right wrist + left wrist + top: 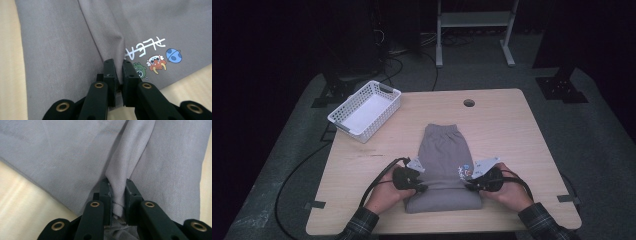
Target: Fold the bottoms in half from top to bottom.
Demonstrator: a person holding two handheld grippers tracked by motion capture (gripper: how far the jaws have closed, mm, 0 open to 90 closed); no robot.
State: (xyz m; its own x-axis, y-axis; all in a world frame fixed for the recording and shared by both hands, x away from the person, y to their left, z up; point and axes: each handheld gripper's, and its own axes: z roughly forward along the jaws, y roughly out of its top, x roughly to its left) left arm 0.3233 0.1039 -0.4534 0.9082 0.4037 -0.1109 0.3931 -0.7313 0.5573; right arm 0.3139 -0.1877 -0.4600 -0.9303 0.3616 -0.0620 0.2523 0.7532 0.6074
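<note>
Pinching the folded grey shorts (443,165) from both sides near the front edge of the table (512,125), left gripper (423,187) clamped on a raised fabric ridge, right gripper (468,186) nipping a fold beside the cartoon print (152,58), white basket (364,110) well apart at far left.
</note>
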